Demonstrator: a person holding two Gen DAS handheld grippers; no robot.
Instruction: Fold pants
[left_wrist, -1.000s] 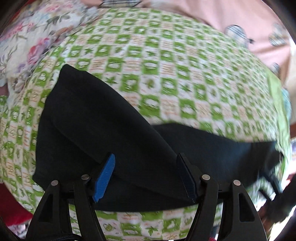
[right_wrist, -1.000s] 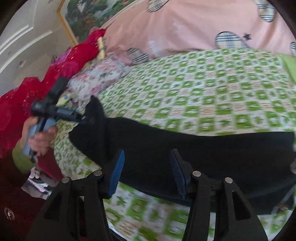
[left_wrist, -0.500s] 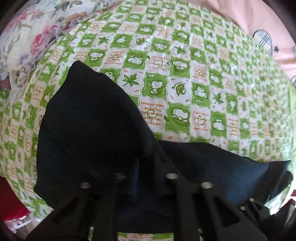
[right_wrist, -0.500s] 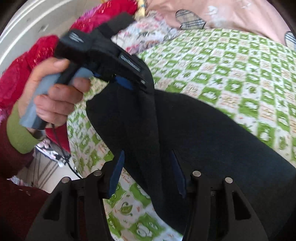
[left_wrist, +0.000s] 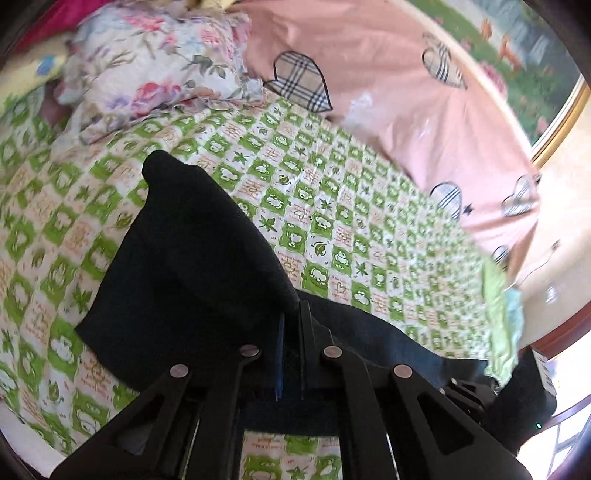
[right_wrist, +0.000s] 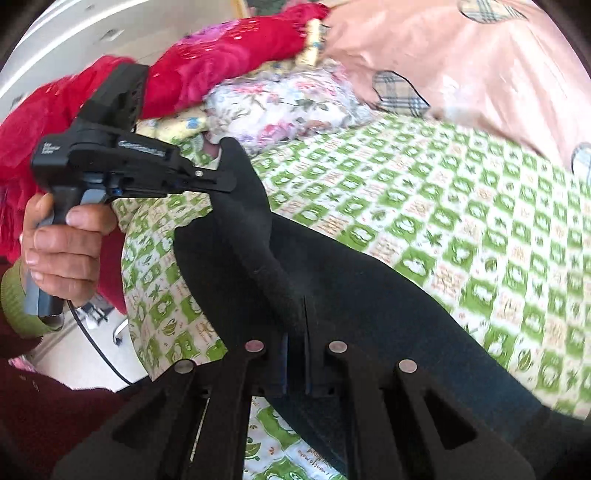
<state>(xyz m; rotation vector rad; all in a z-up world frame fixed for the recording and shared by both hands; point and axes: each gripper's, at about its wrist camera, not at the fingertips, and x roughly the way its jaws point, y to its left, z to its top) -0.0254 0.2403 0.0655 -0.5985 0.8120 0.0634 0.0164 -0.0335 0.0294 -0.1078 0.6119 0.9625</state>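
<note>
The black pants (left_wrist: 192, 266) lie across the near edge of the bed (left_wrist: 332, 221), long axis left to right. The left gripper (left_wrist: 290, 354) and the right gripper (right_wrist: 295, 358) are each clamped on the near edge, lifting a ridge of cloth between them.

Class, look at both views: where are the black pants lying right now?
The black pants lie on the green checked sheet, near edge pinched by both the left gripper and right gripper.
</note>
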